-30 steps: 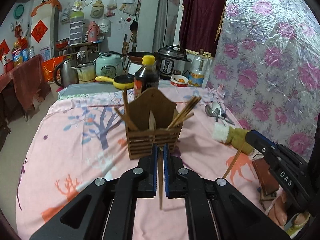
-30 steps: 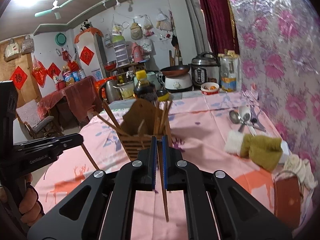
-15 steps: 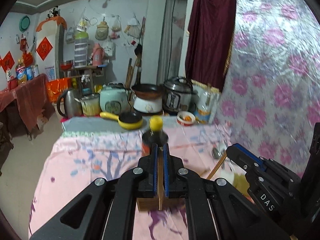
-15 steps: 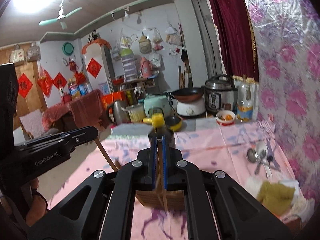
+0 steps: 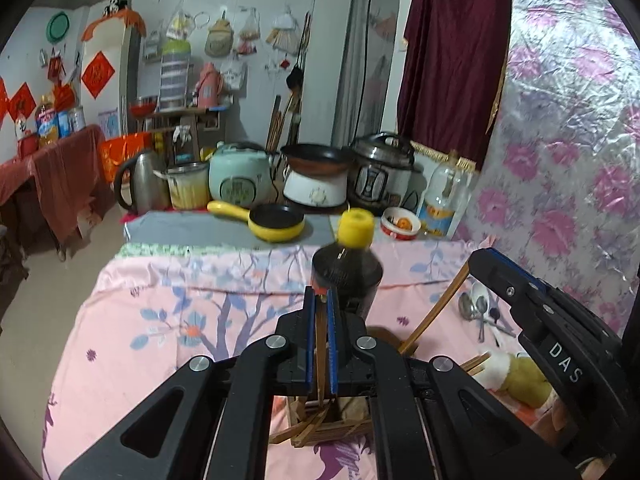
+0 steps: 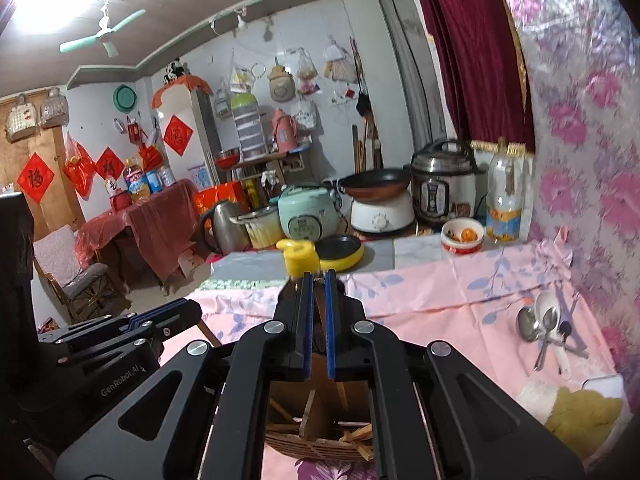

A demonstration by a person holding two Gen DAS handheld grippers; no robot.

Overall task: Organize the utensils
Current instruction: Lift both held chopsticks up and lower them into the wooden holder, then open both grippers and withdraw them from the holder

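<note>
— Since both your grippers are clenched on a chopstick each, where does the holder lie?

— Straight below. Your left gripper [image 5: 319, 308] pinches its chopstick [image 5: 320, 360] upright, tip already inside the wooden holder [image 5: 316, 428]. Your right gripper [image 6: 319, 292] grips another chopstick [image 6: 320, 312], its lower end hidden; the holder [image 6: 320, 436] sits beneath. I'd judge both drops run straight down.
</note>
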